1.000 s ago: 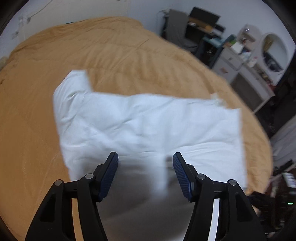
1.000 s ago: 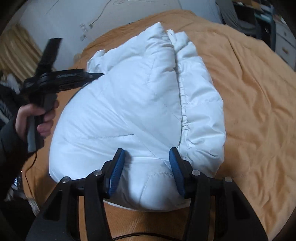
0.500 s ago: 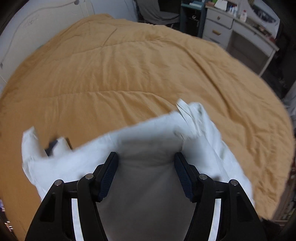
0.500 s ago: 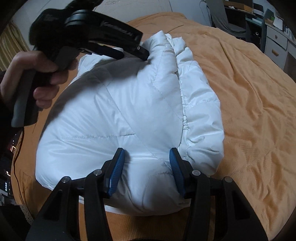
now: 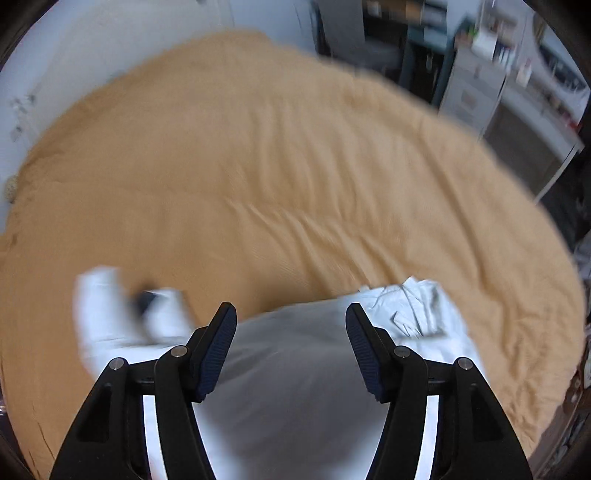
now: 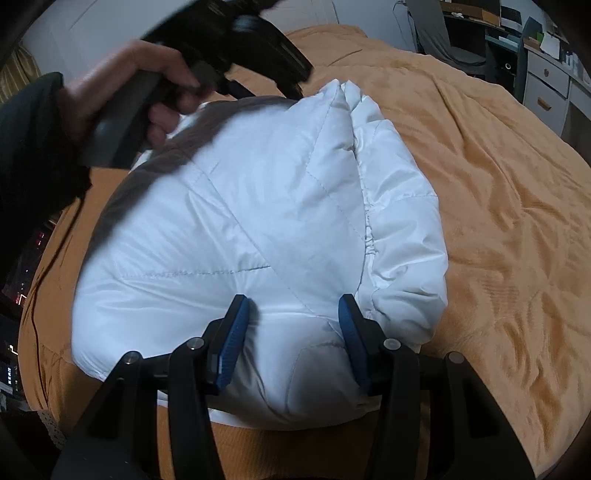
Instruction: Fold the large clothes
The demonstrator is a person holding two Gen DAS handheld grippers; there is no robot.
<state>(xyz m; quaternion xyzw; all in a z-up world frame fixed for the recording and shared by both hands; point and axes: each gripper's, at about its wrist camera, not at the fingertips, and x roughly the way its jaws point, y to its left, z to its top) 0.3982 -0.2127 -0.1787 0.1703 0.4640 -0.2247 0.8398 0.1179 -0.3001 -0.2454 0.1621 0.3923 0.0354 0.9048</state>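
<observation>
A white puffy jacket [image 6: 258, 203] lies folded into a thick bundle on the orange bed cover [image 6: 498, 184]. My right gripper [image 6: 291, 306] is at the bundle's near end, and its blue pads press into the padded fabric bulging between them. A hand [image 6: 122, 81] holds my left gripper over the jacket's far left part, throwing a grey shadow on it. In the blurred left wrist view, my left gripper [image 5: 291, 310] stands open above shadowed white jacket fabric [image 5: 417, 314], with nothing pinched. A white end with a dark spot [image 5: 144, 299] sticks out at the left.
The orange cover [image 5: 295, 166] spreads wide beyond and to the right of the jacket. Grey drawers [image 5: 469, 92] and a desk [image 6: 546, 85] stand past the bed's far right side, with a chair [image 6: 432, 29] beside them. The bed's edge drops off at the left.
My left gripper has swung from the jacket's left edge to over its far end, and its view now shows mostly bed cover. The right gripper and the jacket have stayed put.
</observation>
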